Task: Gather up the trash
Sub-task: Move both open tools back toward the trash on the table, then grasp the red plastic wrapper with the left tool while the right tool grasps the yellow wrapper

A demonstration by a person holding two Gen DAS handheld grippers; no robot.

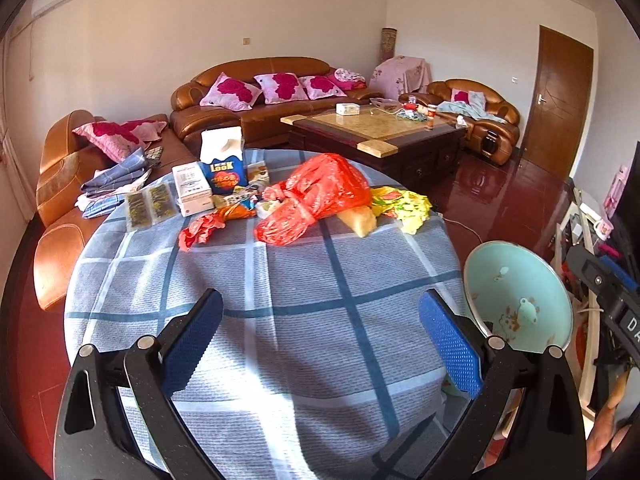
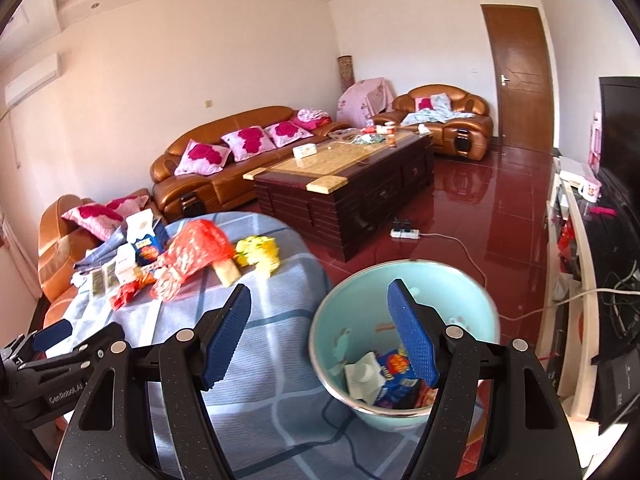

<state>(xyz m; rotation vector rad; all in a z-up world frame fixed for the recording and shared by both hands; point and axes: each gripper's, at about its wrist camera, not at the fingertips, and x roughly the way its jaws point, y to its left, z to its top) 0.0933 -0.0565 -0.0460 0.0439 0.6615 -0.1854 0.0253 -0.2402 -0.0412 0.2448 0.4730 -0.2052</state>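
Trash lies at the far side of a round table with a blue checked cloth [image 1: 280,300]: a red plastic bag [image 1: 320,196], a yellow wrapper [image 1: 404,204], a blue "Look" carton [image 1: 224,164], a white box [image 1: 192,188] and small wrappers. A pale green bin [image 2: 404,344] stands beside the table on the right and holds a blue carton [image 2: 384,372]; it also shows in the left wrist view [image 1: 520,304]. My left gripper [image 1: 320,340] is open and empty above the near cloth. My right gripper [image 2: 320,332] is open and empty, above the table edge and bin rim.
Brown leather sofas [image 1: 260,96] with pink cushions stand behind the table. A dark coffee table [image 1: 380,132] stands on the red tiled floor. A power strip [image 2: 404,233] and cable lie on the floor. A TV stand [image 2: 580,240] runs along the right.
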